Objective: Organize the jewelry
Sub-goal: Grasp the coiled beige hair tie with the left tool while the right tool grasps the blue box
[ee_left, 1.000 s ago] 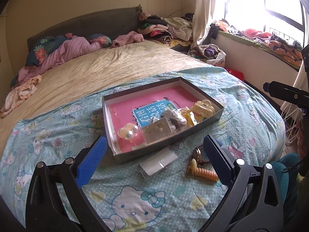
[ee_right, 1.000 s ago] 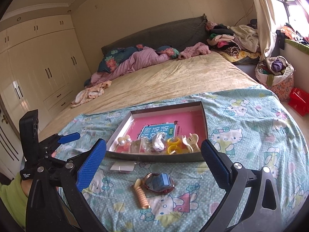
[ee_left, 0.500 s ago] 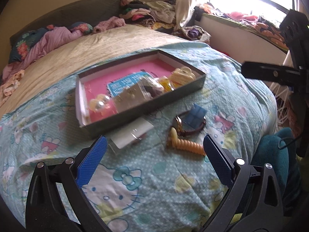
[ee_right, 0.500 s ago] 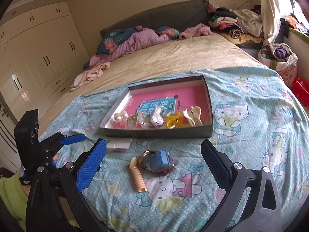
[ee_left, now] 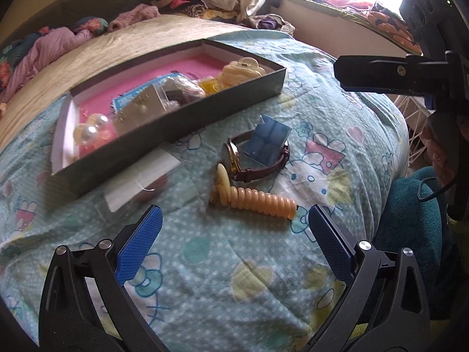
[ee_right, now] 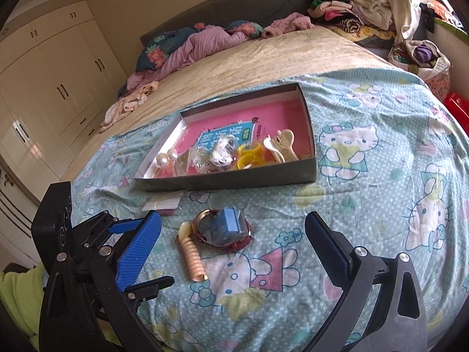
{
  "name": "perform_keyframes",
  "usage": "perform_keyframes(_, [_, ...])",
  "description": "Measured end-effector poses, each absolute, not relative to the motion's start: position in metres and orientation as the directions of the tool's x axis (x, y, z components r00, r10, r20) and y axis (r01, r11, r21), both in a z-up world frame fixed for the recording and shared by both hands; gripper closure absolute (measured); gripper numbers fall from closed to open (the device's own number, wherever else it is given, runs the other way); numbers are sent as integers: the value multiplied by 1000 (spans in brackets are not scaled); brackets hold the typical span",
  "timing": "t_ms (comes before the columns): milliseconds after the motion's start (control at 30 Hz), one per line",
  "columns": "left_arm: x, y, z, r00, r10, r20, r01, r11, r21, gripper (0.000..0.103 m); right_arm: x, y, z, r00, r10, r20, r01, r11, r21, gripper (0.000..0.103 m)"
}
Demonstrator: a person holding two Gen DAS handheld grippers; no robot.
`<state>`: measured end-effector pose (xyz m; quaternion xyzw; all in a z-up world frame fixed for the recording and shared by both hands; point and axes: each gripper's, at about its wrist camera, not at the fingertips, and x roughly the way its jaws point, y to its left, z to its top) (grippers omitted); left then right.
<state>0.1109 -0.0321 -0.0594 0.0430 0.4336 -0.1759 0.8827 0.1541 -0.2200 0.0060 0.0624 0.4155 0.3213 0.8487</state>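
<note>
— Leftmost on the bedsheet (ee_left: 205,264)?
— A clear packet (ee_left: 140,180), then the beige spiral hair clip (ee_left: 258,202), the wristwatch (ee_left: 258,161), all before the tray (ee_left: 176,120).
— Grippers?
— Left gripper (ee_left: 231,234) and right gripper (ee_right: 233,240) both gape, empty, above them.

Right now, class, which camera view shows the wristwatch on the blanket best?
The left wrist view: the wristwatch is large, its case edge and brown strap clear. In the right wrist view, the blue cushion hides most of it, leaving only its ring outline.
</note>
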Motion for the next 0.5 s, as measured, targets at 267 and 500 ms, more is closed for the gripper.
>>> perform_keyframes(267, [123, -43, -74, 532, -306, -790, 392, 916, -90, 10, 164, -210, -19, 367, 613, -700, -514, 761, 396, 27])
perform_keyframes(500, [131, -46, -81, 531, -308, -790, 394, 915, -93, 10, 169, -194, -34, 315, 630, -709, -538, 734, 414, 47])
